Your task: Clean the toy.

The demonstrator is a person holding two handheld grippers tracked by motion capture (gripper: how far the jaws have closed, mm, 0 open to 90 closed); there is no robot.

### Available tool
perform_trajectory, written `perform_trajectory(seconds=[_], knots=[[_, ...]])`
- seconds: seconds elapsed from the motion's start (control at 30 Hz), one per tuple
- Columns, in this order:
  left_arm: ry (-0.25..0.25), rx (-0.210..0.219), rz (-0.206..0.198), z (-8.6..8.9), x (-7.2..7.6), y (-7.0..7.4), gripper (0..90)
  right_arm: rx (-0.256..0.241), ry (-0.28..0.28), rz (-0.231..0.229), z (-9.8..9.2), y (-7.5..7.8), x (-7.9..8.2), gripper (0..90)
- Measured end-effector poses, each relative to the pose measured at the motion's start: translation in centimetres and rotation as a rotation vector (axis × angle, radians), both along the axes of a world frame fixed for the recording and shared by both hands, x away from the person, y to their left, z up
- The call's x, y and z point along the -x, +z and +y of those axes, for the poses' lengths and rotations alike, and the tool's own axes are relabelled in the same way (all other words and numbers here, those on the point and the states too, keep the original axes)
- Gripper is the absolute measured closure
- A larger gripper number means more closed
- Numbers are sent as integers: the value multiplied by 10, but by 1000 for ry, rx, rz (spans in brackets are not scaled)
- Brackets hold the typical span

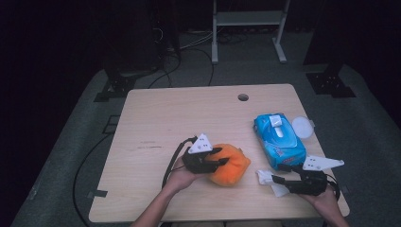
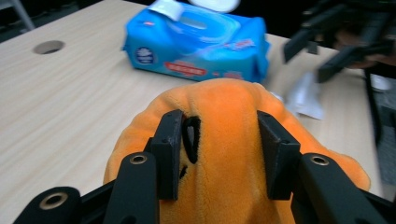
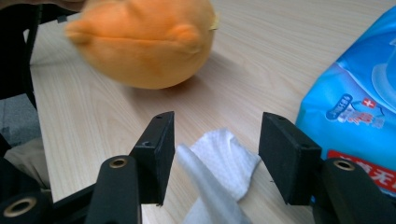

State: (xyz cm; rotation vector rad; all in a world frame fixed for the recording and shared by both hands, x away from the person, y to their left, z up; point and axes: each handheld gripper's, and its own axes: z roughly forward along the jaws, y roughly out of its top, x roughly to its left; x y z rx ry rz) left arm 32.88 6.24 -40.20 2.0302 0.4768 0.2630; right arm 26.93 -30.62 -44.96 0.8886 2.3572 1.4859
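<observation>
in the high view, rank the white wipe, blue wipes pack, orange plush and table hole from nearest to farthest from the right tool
1. white wipe, between the right tool's tips.
2. blue wipes pack, just beyond it.
3. orange plush, to its left, in the left tool.
4. table hole, near the far edge.

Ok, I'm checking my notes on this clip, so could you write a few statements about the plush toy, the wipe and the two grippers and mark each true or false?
1. The left gripper has its jaws closed on the orange plush toy. True.
2. The right gripper is clamped on the white wipe. False: its jaws stand open on either side of the wipe, which lies on the light wooden table.
3. The blue wipes pack has its lid shut. False: the flap stands open.
4. The plush toy touches the wipes pack. False: bare table lies between them.
5. The wipe lies near the pack's near end. True.
</observation>
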Motion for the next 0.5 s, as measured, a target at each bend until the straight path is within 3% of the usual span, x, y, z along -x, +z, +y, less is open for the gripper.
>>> perform_trajectory(seconds=[0.2,0.37,0.5], knots=[[82,-12,-34,6,-24,2,571,-12,5,-14,2,3,-1,427],[144,-7,-35,10,-42,-2,559,-11,4,-18,5,5,-2,401],[139,-31,-16,7,-47,-13,456,-8,2,-24,8,6,-4,384]])
